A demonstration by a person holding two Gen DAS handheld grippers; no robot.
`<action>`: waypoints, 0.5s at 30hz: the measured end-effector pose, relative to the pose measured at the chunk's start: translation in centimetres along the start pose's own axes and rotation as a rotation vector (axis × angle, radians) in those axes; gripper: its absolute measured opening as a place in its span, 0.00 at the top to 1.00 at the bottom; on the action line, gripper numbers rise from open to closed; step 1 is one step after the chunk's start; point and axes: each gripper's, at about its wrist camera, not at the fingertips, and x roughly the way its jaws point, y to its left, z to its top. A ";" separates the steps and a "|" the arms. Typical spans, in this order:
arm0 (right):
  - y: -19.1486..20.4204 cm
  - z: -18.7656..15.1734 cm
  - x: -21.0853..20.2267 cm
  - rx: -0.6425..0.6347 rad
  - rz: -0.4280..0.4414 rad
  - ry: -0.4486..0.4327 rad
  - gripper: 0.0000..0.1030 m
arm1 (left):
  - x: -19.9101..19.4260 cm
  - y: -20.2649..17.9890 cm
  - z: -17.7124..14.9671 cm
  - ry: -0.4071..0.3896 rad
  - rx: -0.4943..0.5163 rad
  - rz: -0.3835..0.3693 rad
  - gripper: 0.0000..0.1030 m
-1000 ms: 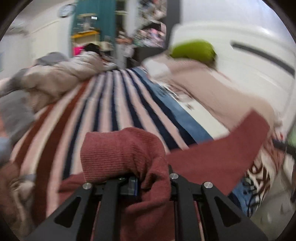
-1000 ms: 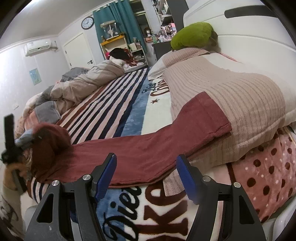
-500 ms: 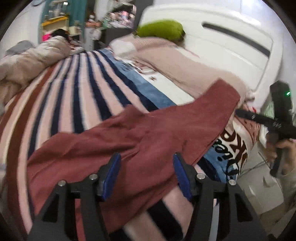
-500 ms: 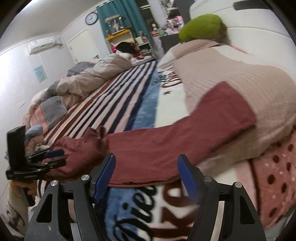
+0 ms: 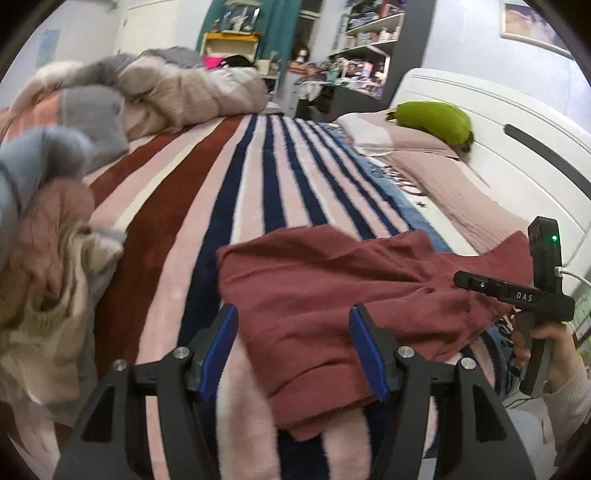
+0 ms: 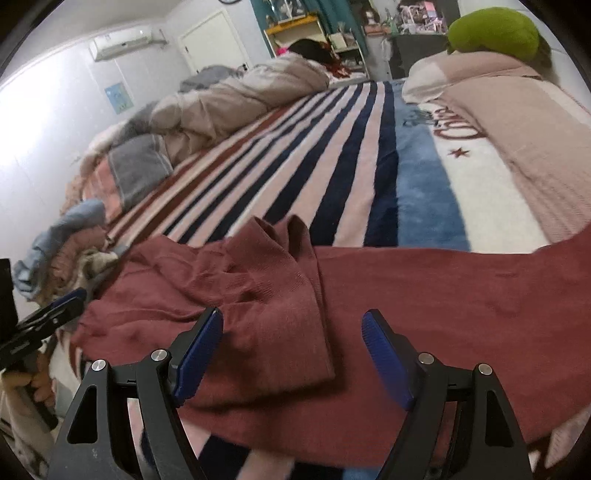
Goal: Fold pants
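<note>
Dark red knit pants [image 5: 332, 295] lie spread across the striped bed blanket, waist end rumpled at the left and a leg stretching right toward the pillow [image 6: 443, 295]. My left gripper [image 5: 293, 347] is open and empty, its blue pads just above the near edge of the waist end. My right gripper [image 6: 291, 354] is open and empty, hovering over the crumpled fold at the middle of the pants. The right gripper also shows in the left wrist view [image 5: 480, 286], and the left one in the right wrist view [image 6: 55, 310].
A striped blanket [image 5: 229, 206] covers the bed. A pile of clothes [image 5: 44, 240] lies at the left. A bunched duvet [image 6: 236, 99] lies at the far end. A beige pillow [image 6: 517, 122] with a green cushion [image 6: 495, 33] lies against the white headboard [image 5: 517, 122].
My left gripper has let go of the waist end, which now lies flat on the blanket, and has drawn back. My right gripper has moved left over the middle of the pants.
</note>
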 end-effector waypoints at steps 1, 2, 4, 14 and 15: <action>0.2 -0.1 0.6 -0.005 0.010 0.017 0.57 | 0.4 0.3 -0.3 0.009 -0.005 0.007 0.44; 0.3 -0.3 0.9 -0.015 0.021 0.038 0.77 | 0.9 0.5 -0.6 0.022 -0.007 0.021 0.44; 0.8 -0.9 0.9 -0.042 0.024 0.046 0.89 | 1.6 0.5 -0.8 0.033 -0.008 0.027 0.44; 1.0 -3.6 -1.3 0.007 0.068 0.080 0.93 | 3.0 0.6 -1.3 0.045 -0.002 0.069 0.43; 0.8 -3.7 -1.4 0.005 0.066 0.080 0.91 | 3.1 0.6 -1.3 0.046 -0.004 0.069 0.43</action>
